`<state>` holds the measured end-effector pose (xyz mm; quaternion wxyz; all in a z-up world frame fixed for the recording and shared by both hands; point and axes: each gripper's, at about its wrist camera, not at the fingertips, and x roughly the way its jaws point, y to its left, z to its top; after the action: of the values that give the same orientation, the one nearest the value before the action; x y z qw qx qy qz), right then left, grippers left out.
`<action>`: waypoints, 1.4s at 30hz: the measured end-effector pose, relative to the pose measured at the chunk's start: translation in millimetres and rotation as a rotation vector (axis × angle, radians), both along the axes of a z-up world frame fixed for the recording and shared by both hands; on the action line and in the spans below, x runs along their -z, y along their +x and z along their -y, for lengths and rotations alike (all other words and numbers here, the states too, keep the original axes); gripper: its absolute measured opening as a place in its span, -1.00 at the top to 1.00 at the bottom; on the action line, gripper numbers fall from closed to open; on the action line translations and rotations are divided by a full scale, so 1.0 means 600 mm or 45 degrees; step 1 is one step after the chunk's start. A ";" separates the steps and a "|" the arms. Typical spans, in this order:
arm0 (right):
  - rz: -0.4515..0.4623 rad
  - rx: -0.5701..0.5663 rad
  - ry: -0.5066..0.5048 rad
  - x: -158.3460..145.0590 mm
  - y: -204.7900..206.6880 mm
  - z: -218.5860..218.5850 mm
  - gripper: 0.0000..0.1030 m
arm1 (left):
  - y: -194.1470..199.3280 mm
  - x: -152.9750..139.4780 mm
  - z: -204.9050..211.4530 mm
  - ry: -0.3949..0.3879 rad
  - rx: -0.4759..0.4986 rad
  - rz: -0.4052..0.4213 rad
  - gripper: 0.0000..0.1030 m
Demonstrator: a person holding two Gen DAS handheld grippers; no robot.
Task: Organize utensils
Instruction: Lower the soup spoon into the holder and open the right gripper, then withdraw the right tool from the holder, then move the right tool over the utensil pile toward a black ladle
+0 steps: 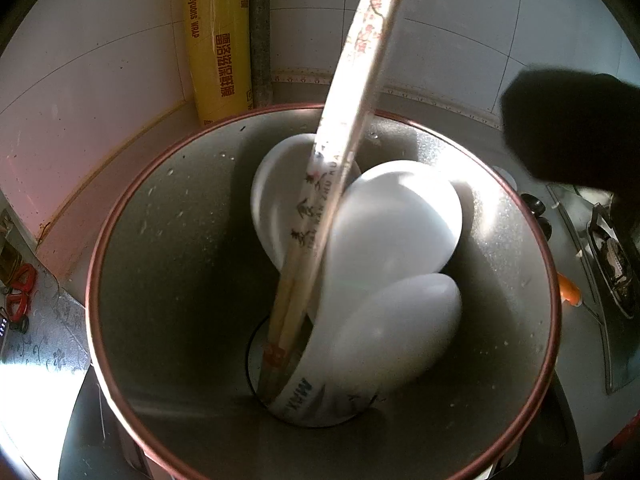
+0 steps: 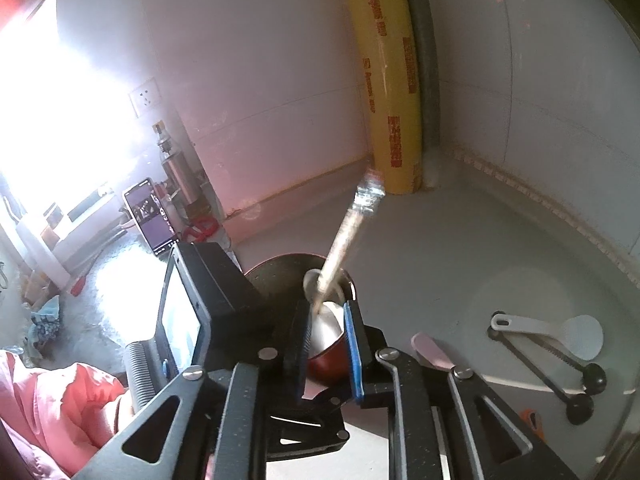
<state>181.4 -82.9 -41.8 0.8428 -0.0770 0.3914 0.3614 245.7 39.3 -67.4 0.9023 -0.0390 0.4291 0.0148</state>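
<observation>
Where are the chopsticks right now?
In the left wrist view the chopsticks stand tilted inside the red-rimmed cup, leaning beside the white spoons.

You had the chopsticks (image 1: 332, 184) standing in the holder (image 1: 168, 240) beside the spoons (image 1: 396, 232); the wrap box (image 1: 218, 40) leaned in the corner behind.

Chopsticks stand in a red cup.
The wrapped chopsticks (image 2: 352, 236) lean in the red cup (image 2: 332, 360), with the right gripper (image 2: 329, 348) standing slightly open before it.
</observation>
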 end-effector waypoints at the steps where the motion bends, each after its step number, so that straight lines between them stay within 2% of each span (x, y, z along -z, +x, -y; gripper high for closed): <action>1: 0.001 0.002 0.004 -0.002 0.000 0.002 0.64 | 0.000 0.000 -0.001 0.000 0.000 0.000 -0.75; 14: 0.019 0.053 0.034 -0.017 0.001 0.029 0.64 | 0.000 0.000 -0.002 0.000 0.001 -0.001 -0.75; 23: -0.023 0.201 0.029 -0.005 0.020 0.083 0.64 | 0.000 0.000 -0.002 0.001 0.001 0.000 -0.75; 24: -0.025 0.217 0.027 -0.004 0.022 0.089 0.56 | 0.000 0.000 -0.003 0.001 0.000 0.000 -0.75; 25: -0.027 0.242 0.022 -0.003 0.024 0.096 0.29 | 0.000 0.000 -0.003 0.000 0.001 0.000 -0.75; 26: -0.026 0.264 0.017 -0.002 0.025 0.102 0.12 | 0.000 0.000 -0.003 0.000 0.001 0.000 -0.75; 27: -0.023 0.285 0.012 -0.002 0.026 0.107 -0.16 | 0.000 0.000 -0.003 0.000 0.001 0.000 -0.75; 28: -0.022 0.308 0.005 -0.001 0.027 0.113 -0.26 | 0.001 0.000 -0.004 0.000 0.001 0.000 -0.75; 32: -0.064 0.392 -0.041 0.014 0.038 0.132 -0.39 | 0.001 0.000 -0.004 0.000 0.000 0.001 -0.75; 38: -0.151 0.502 -0.068 0.045 0.047 0.169 -0.75 | 0.003 0.000 -0.007 0.001 -0.009 0.004 -0.75; 40: -0.169 0.544 -0.080 0.054 0.049 0.186 -0.96 | 0.003 0.000 -0.006 0.001 -0.012 0.003 -0.75; 42: -0.179 0.583 -0.083 0.061 0.047 0.208 -1.00 | 0.003 0.001 -0.006 0.001 -0.014 0.003 -0.75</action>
<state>209.7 -207.7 -78.3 0.8704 0.0119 0.4679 0.1526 247.5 42.9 -68.0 0.9027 -0.0409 0.4278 0.0198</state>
